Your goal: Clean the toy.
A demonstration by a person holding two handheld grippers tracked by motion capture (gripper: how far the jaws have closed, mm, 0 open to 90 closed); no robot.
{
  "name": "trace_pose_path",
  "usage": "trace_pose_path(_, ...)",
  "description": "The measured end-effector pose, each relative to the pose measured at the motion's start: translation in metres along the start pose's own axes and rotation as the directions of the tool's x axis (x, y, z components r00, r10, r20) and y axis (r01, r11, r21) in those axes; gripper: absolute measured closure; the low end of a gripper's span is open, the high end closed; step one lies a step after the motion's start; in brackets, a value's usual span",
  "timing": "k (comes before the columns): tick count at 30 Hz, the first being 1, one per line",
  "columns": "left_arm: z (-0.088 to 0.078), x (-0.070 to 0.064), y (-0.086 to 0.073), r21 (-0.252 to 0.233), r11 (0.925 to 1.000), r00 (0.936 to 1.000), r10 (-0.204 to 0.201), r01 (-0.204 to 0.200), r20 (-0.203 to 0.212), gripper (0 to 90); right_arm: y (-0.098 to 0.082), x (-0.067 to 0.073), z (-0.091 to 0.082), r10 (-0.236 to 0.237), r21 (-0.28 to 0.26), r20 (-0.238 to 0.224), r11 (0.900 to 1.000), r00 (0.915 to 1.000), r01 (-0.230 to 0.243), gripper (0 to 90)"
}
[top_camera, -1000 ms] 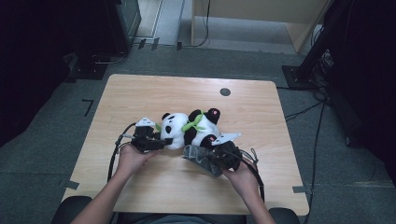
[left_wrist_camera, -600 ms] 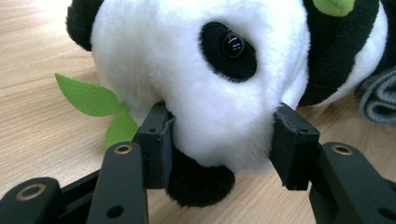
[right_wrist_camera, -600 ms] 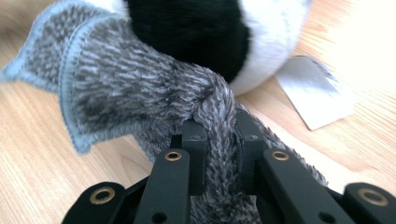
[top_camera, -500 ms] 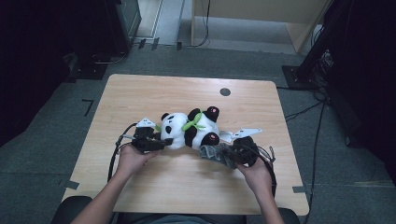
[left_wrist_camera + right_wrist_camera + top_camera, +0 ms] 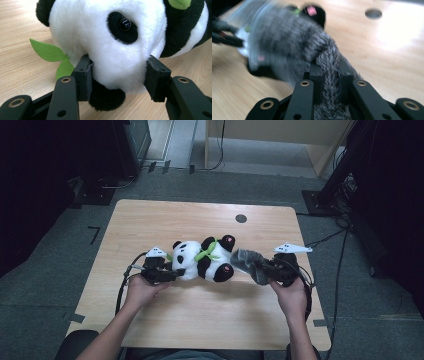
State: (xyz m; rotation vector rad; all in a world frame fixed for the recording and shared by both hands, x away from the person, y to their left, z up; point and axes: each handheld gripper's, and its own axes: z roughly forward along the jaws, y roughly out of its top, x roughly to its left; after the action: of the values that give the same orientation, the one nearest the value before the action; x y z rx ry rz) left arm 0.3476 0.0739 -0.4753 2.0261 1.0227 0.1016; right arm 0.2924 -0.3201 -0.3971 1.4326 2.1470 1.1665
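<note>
We saw a light wooden bench [image 5: 165, 220] with rounded corners, and on it, a little nearer the person than its middle, a plush panda [image 5: 202, 260] lying on its side. We took the panda as our landmark. Its head pointed to the person's left and its black feet with pink soles to the right, and a green leaf collar [image 5: 207, 251] crossed its neck. Just beyond its feet to the right lay a grey fuzzy knitted cloth [image 5: 248, 263], its near end touching or almost touching the panda; we could not tell which. Farther back on the bench, behind the panda and slightly right, sat a small dark round hole [image 5: 241, 218].

At the panda's head, the left tool [image 5: 117, 75] stood part open, its two black jaws pressed against either side of the white muzzle, so that it held the panda by the face. A green felt leaf [image 5: 48, 53] lay flat on the bench beside the head. To the right of the panda, the right tool [image 5: 331, 76] was closed tight on a bunched strand of the grey cloth.
</note>
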Motion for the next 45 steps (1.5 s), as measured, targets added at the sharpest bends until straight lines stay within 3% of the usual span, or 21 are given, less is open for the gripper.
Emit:
trace_pose_path(3, 0.0, -0.001, 0.0, 0.001, 1.0, 1.0, 0.0, 0.0, -0.002, 47.8, 0.014, 0.011, -0.002, -0.015, -0.016, -0.015, 1.0, 0.9998, 0.015, 79.9)
trace_pose_path(6, 0.0, -0.001, 0.0, -0.001, 1.0, 1.0, -0.003, 0.003, -0.003, 47.8, 0.027, 0.026, 0.006, -0.049, -0.014, -0.054, 0.999, 0.9973, 0.048, 79.9)
trace_pose_path(14, 0.0, -0.001, 0.0, 0.002, 1.0, 1.0, 0.002, -0.002, -0.002, 47.7, 0.061, 0.075, 0.043, -0.149, 0.012, -0.124, 0.988, 0.981, 0.152, 79.9)
trace_pose_path(20, 0.0, -0.001, 0.0, 0.003, 1.0, 1.0, 0.002, -0.002, -0.004, 47.8, 0.073, 0.106, 0.077, -0.208, 0.066, -0.14, 0.974, 0.968, 0.219, 79.9)
trace_pose_path(23, -0.001, 0.0, 0.0, 0.004, 1.0, 1.0, -0.002, 0.002, -0.002, 47.7, 0.073, 0.118, 0.092, -0.221, 0.087, -0.148, 0.968, 0.964, 0.235, 79.9)
trace_pose_path(29, 0.0, 0.0, 0.0, -0.002, 0.9999, 0.9999, -0.016, 0.016, 0.0, 47.8, 0.067, 0.138, 0.113, -0.268, 0.136, -0.149, 0.948, 0.9518, 0.288, 79.9)
trace_pose_path(33, 0.0, 0.001, 0.001, 0.003, 0.9998, 0.9998, -0.022, 0.022, 0.002, 47.9, 0.061, 0.143, 0.119, -0.286, 0.146, -0.157, 0.94, 0.9453, 0.309, 79.9)
trace_pose_path(34, 0.0, 0.0, 0.001, 0.004, 0.9998, 0.9998, -0.022, 0.022, 0.0, 47.9, 0.054, 0.145, 0.122, -0.298, 0.153, -0.171, 0.934, 0.9391, 0.324, 79.9)
trace_pose_path(37, 0.0, 0.0, 0.0, 0.005, 0.9997, 0.9998, -0.022, 0.022, -0.002, 47.9, 0.048, 0.148, 0.125, -0.309, 0.16, -0.183, 0.927, 0.9333, 0.338, 80.0)
trace_pose_path(38, 0.0, 0.0, 0.0, 0.012, 0.9998, 0.9999, -0.016, 0.016, -0.003, 47.9, 0.039, 0.15, 0.127, -0.326, 0.165, -0.187, 0.92, 0.9266, 0.357, 80.0)
trace_pose_path(41, 0.001, -0.001, 0.0, 0.007, 0.9999, 0.9999, -0.011, 0.011, -0.004, 47.7, 0.029, 0.153, 0.127, -0.336, 0.165, -0.187, 0.916, 0.923, 0.367, 80.0)
trace_pose_path(45, 0.001, 0.0, 0.0, 0.014, 0.9999, 1.0, -0.006, 0.006, 0.002, 47.8, 0.017, 0.153, 0.126, -0.368, 0.138, -0.184, 0.908, 0.9112, 0.395, 80.1)
